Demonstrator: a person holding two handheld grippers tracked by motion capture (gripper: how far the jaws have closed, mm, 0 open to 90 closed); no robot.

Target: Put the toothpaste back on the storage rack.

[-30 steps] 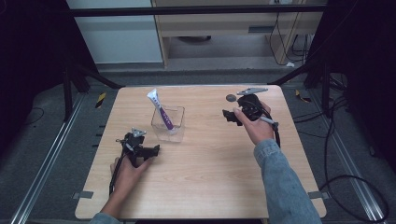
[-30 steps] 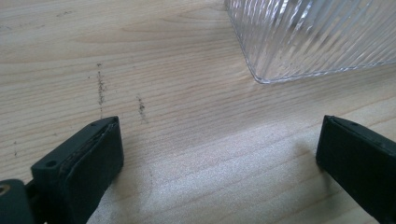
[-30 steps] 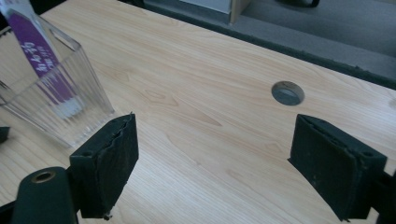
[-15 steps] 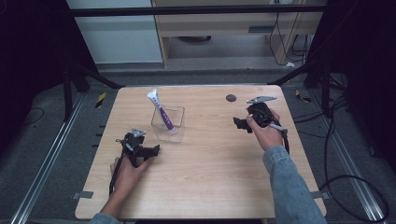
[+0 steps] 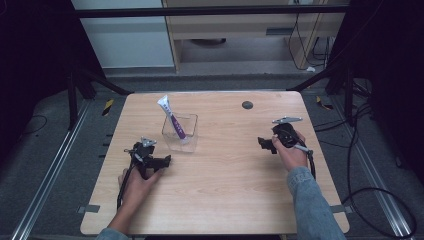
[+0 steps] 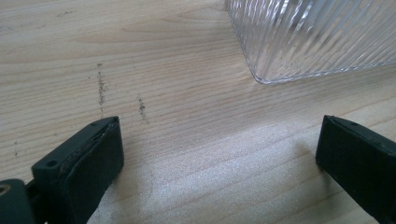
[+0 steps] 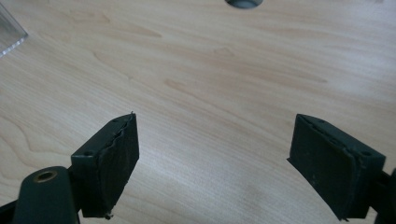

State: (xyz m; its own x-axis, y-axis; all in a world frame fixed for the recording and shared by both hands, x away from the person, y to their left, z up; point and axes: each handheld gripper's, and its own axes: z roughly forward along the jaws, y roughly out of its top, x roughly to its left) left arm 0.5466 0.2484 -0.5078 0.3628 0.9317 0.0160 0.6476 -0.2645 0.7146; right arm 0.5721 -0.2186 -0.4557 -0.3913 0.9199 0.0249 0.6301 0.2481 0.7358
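Observation:
A clear ribbed plastic container point(image 5: 181, 133) stands on the wooden table point(image 5: 225, 200) left of centre, with a white and purple tube point(image 5: 171, 119) leaning out of it. My left gripper point(image 5: 165, 161) rests low on the table just in front and left of the container, open and empty; a corner of the container point(image 6: 308, 37) rises ahead of its jaws. My right gripper point(image 5: 264, 143) is held at the table's right side, open and empty, its jaws point(image 7: 224, 163) spread over bare wood.
A small dark round hole or grommet point(image 5: 247, 105) sits in the tabletop toward the back right, also at the top of the right gripper view point(image 7: 243, 3). Black frame legs, cables and a floor rail surround the table.
My right gripper has drawn back toward the near right side of the table, away from the grommet. The left gripper has stayed put.

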